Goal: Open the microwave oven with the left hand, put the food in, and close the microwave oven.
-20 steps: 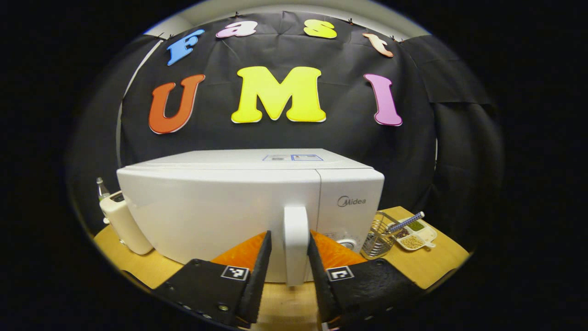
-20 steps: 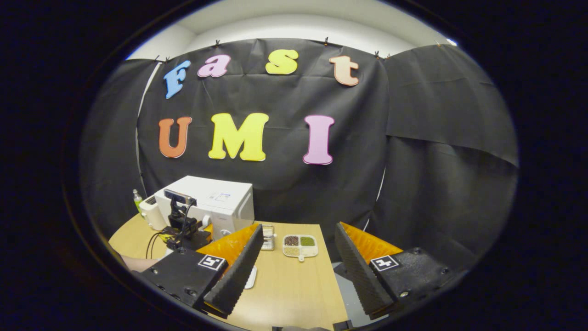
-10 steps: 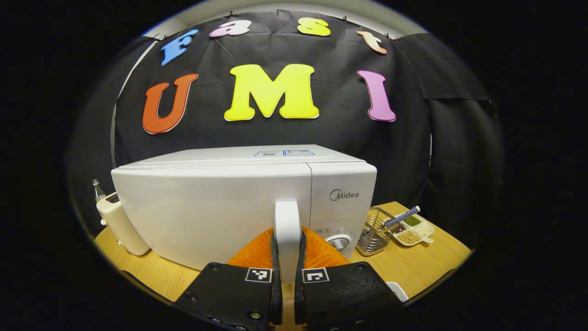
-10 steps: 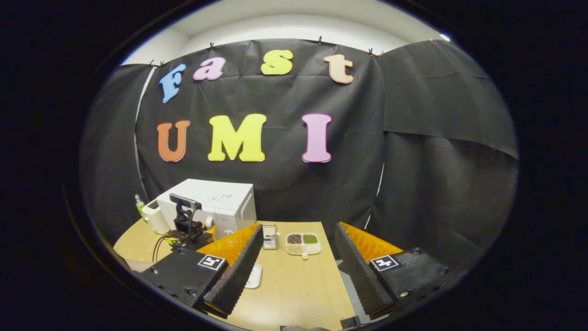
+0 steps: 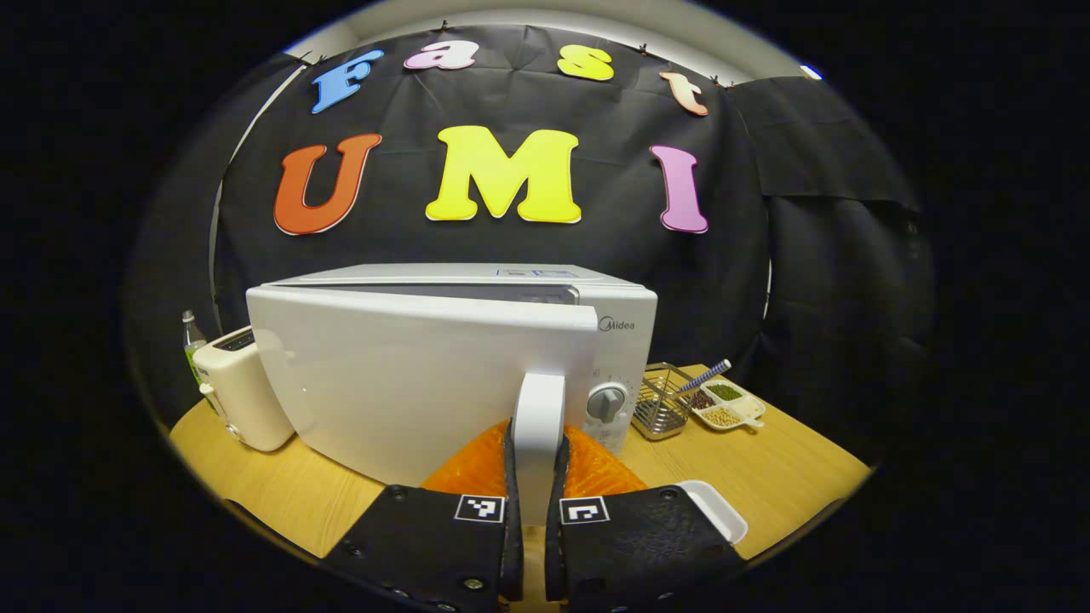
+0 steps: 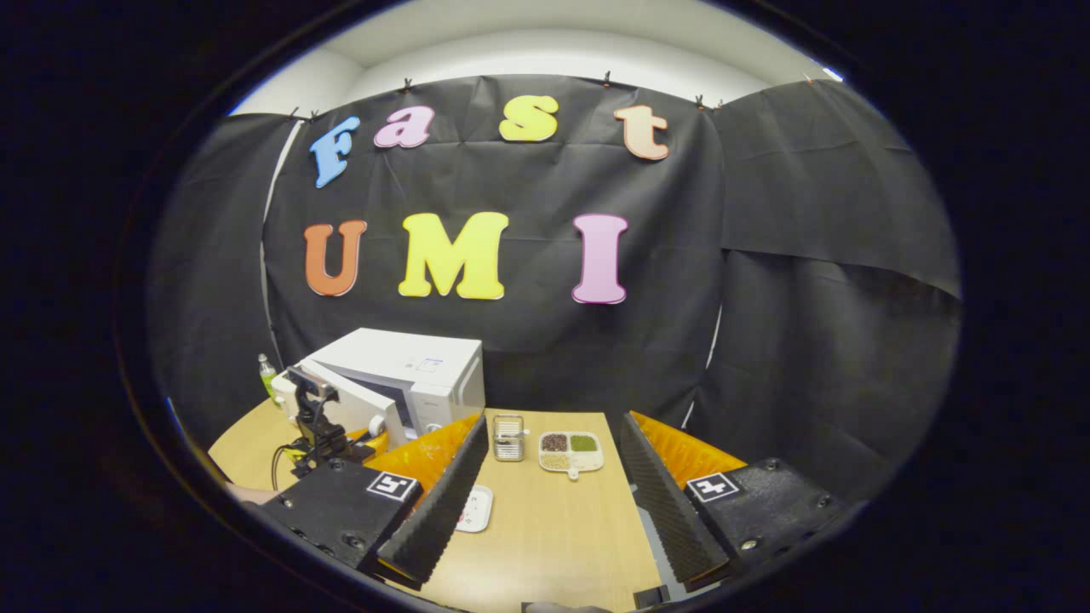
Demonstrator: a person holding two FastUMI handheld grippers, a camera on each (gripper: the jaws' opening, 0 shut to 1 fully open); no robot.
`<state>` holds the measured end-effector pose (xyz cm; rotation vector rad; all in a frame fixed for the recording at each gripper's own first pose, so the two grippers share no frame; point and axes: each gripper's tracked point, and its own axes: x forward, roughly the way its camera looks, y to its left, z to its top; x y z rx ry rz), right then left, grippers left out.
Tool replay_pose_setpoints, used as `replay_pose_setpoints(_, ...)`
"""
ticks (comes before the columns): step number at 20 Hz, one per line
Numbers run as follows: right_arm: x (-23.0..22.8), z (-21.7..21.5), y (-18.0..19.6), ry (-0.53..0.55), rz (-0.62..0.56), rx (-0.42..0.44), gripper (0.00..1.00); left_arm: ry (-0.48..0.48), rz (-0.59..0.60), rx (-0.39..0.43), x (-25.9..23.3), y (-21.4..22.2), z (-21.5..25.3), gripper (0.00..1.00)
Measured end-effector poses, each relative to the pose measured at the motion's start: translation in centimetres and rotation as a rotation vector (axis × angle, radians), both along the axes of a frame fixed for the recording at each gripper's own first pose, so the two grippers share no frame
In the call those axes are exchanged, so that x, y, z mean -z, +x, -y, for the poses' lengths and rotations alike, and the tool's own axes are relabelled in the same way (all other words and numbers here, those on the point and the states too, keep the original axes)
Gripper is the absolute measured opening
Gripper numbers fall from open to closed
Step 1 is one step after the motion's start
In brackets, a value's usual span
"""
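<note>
In the left gripper view, the white microwave (image 5: pixel 626 340) stands on the wooden table with its door (image 5: pixel 409 375) swung partly out from the body. My left gripper (image 5: pixel 536 438) is shut on the door's upright white handle (image 5: pixel 538 400), one finger on each side. The right gripper view shows the microwave (image 6: pixel 426 366) far off at the left, door ajar, with the left gripper (image 6: pixel 319 426) at it. My right gripper (image 6: pixel 553 426) hangs open over the table with nothing in it. A small white dish (image 6: pixel 474 508) lies by its left finger and also shows as the white dish (image 5: pixel 715 509) beside my left gripper.
A cream toaster (image 5: pixel 243 387) and a green bottle (image 5: pixel 189 328) stand left of the microwave. To its right are a wire basket (image 5: pixel 660 400) and a divided dish of beans (image 5: pixel 724 404). The table's edge (image 5: pixel 817 489) curves close on the right.
My left gripper closed on the door handle, then drew it back, and the door has swung partly open. The right gripper has stayed open and nearly still.
</note>
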<state>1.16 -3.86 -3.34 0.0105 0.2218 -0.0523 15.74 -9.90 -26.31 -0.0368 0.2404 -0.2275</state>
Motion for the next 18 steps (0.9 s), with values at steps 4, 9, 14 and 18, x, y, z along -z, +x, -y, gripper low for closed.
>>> replay_pose_setpoints(4,0.5,-3.5,1.1,0.033,-0.005,-0.088,0.95,0.028,0.001,-0.028,0.2,-4.3,-3.3,0.1)
replay_pose_setpoints(9,0.6,-6.5,0.6,0.021,0.012,-0.169,0.95,0.054,-0.023,-0.149,-0.1,-7.9,-7.3,0.21)
replay_pose_setpoints(14,1.0,-7.7,-0.4,0.037,0.011,-0.199,1.0,0.004,-0.045,-0.214,-0.5,-9.5,-10.7,0.82)
replay_pose_setpoints(18,1.6,-8.5,-1.0,0.047,0.005,-0.215,1.0,0.086,-0.021,-0.249,-0.9,-11.1,-13.1,0.97)
